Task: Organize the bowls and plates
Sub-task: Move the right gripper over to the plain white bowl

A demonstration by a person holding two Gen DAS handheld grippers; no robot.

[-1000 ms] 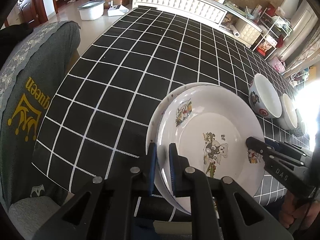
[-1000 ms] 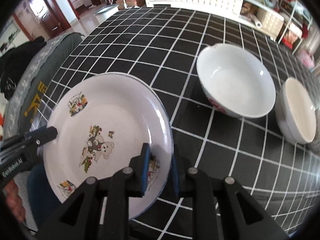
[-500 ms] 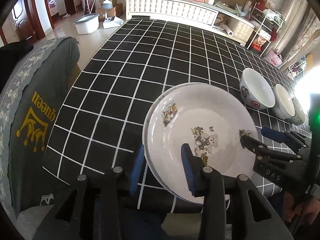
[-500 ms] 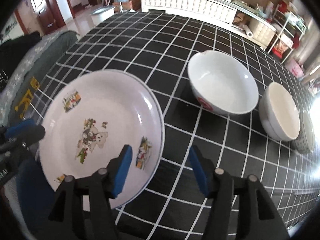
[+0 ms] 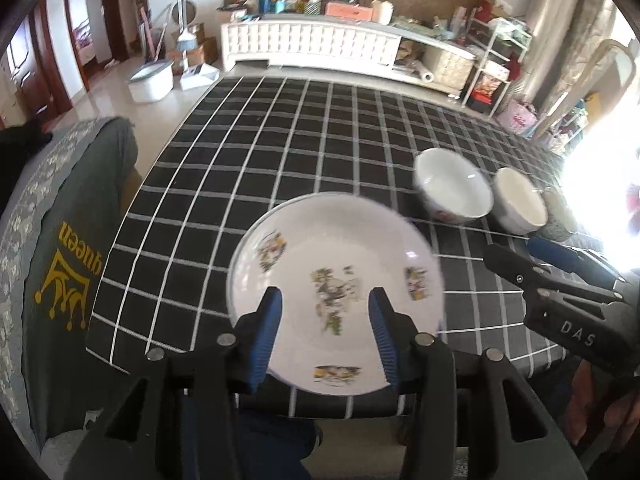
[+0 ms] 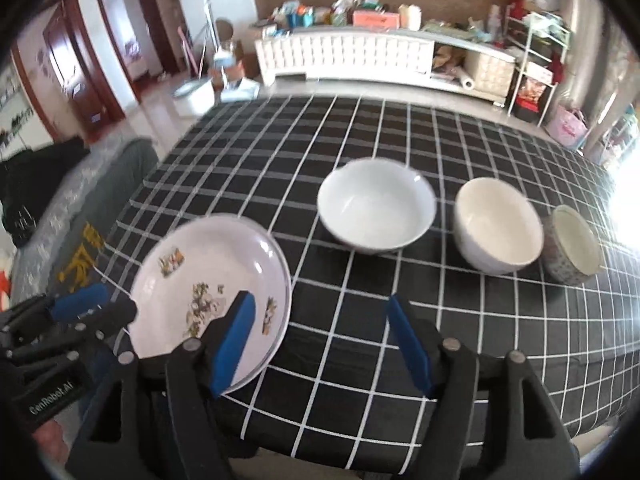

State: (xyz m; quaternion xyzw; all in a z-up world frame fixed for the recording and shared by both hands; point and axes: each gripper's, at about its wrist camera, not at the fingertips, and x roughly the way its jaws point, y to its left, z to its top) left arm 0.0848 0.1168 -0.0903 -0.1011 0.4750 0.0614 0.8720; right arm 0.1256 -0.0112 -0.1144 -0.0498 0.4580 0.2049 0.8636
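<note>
A white plate with a teddy-bear print [image 5: 336, 276] lies near the front edge of the black checked table [image 5: 304, 152]; it also shows in the right wrist view [image 6: 212, 288]. My left gripper [image 5: 326, 320] is open above the plate's near rim, touching nothing. My right gripper [image 6: 320, 332] is open, raised to the right of the plate. A large white bowl [image 6: 376, 204], a cream bowl [image 6: 498, 224] and a small patterned bowl [image 6: 574, 244] stand in a row to the right.
A grey chair cover with yellow "queen" lettering [image 5: 60, 264] stands at the table's left edge. A white cabinet with clutter [image 5: 320, 44] stands behind the table. The right gripper's body [image 5: 560, 288] shows at the right of the left wrist view.
Both grippers have opened and let go of the plate's rim. Both have pulled back and risen, and the plate now lies flat on the table.
</note>
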